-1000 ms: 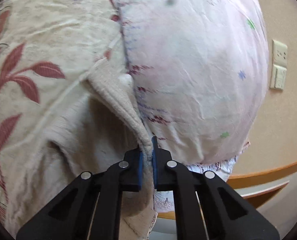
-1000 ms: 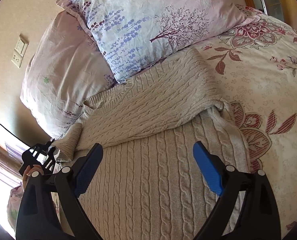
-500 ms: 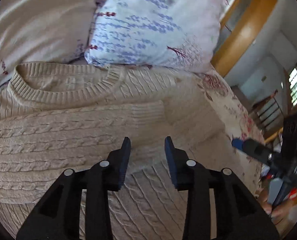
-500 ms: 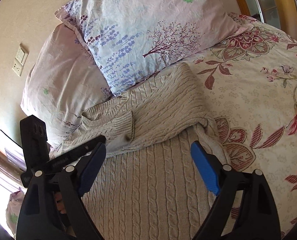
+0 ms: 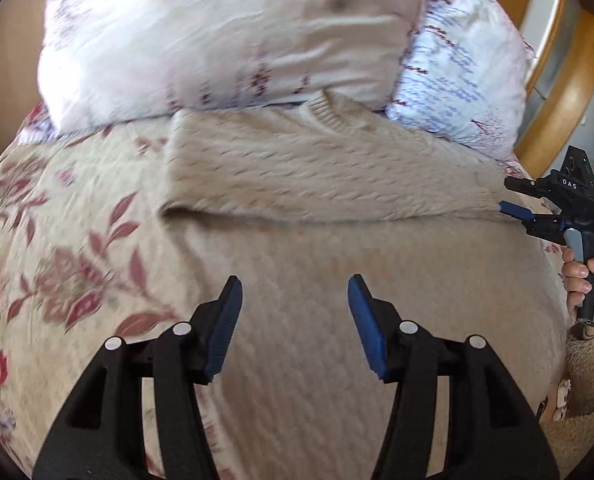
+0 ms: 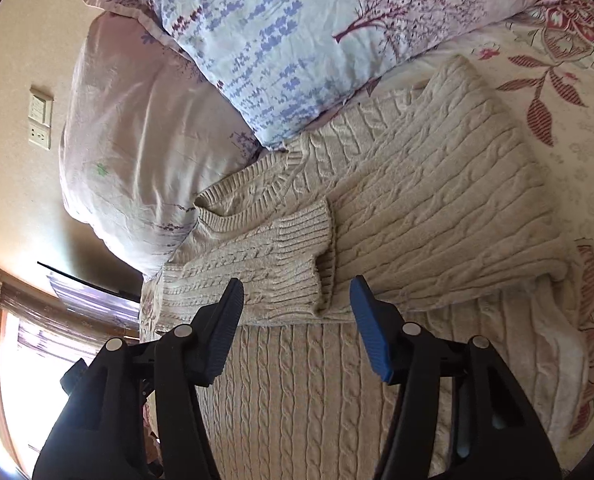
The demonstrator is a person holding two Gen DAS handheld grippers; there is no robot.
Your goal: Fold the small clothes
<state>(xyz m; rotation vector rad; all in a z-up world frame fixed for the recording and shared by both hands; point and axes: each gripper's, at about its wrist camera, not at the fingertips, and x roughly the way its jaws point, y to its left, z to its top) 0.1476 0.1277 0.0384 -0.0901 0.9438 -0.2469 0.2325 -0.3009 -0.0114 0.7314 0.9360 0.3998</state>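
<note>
A cream cable-knit sweater (image 6: 437, 208) lies flat on the bed, both sleeves folded across its chest; the left sleeve's ribbed cuff (image 6: 305, 232) lies near the neckline. It also shows blurred in the left wrist view (image 5: 337, 184). My left gripper (image 5: 295, 320) is open and empty above the sweater's body. My right gripper (image 6: 297, 324) is open and empty, just over the folded sleeve's lower edge. The right gripper also shows at the right edge of the left wrist view (image 5: 515, 210), open beside the sweater's side.
Two patterned pillows (image 6: 297, 40) (image 6: 137, 152) lean at the head of the bed, touching the sweater's collar. A floral bedspread (image 5: 65, 248) lies under it. A wooden headboard (image 5: 565, 92) curves behind. Wall sockets (image 6: 40, 120) are at left.
My left gripper let go of the sleeve it pinched, opened wide and drew back over the sweater's body. The sleeve now lies folded across the chest. My right gripper moved closer.
</note>
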